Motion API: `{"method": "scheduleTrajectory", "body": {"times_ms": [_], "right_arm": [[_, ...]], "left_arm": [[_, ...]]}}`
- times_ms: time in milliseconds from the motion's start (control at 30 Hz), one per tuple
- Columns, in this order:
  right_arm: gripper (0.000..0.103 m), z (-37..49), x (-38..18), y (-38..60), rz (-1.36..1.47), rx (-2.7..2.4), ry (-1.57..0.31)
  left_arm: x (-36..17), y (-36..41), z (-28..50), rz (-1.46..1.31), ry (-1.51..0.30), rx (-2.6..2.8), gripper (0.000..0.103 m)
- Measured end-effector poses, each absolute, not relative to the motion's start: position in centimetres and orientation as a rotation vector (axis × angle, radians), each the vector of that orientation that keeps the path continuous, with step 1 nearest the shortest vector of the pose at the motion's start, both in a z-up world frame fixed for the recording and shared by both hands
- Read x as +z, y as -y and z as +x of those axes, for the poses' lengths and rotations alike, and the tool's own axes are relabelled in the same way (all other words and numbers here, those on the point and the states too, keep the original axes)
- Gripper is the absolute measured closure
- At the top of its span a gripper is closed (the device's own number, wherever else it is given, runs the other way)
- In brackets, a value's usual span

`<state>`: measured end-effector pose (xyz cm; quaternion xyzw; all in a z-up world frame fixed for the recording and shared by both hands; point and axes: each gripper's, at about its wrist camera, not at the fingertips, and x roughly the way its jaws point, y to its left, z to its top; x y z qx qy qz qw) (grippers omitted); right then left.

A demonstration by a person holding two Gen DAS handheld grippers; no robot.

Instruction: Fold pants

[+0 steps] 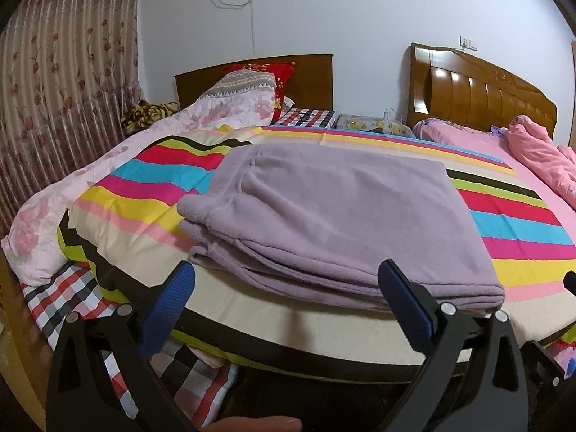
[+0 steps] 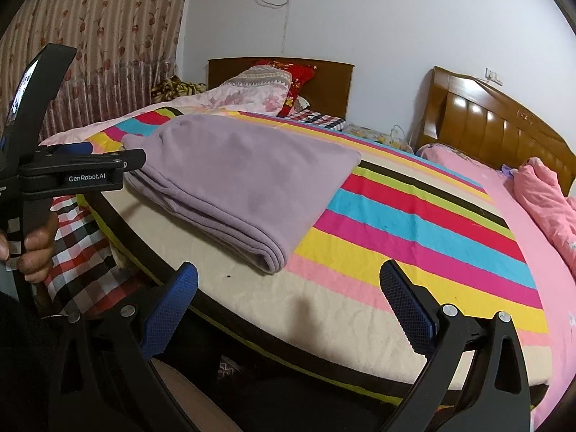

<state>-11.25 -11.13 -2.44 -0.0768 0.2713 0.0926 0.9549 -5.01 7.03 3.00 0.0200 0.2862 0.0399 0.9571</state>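
Lilac fleece pants (image 1: 334,216) lie folded into a flat stack on the striped quilt (image 1: 522,223). My left gripper (image 1: 286,273) is open just short of the stack's near edge, with nothing between its blue pads. In the right wrist view the same pants (image 2: 237,183) lie left of centre, their folded corner pointing toward me. My right gripper (image 2: 288,275) is open over the quilt (image 2: 414,237), close to that corner and holding nothing. The left gripper (image 2: 90,167) also shows at the left edge, held by a hand (image 2: 36,248), beside the stack's near-left end.
A pink floral duvet (image 1: 54,216) and pillows (image 1: 248,90) lie left and behind. Pink bedding (image 1: 540,158) covers a second bed with a wooden headboard (image 1: 478,97) at right. A checked sheet (image 1: 79,295) hangs at the near-left bed edge. A curtain (image 1: 64,82) fills the left wall.
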Motion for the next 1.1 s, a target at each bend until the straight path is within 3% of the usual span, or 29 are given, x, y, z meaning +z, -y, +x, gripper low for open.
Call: {"method": "scheduleTrajectory", "body": {"times_ms": [1100], "right_arm": [[0.005,-11.39,-2.45,11.34,-0.142,0.175,-0.555]], "left_arm": [[2.82,-5.92,-5.70,0.082,-0.577,0.027,0.001]]}}
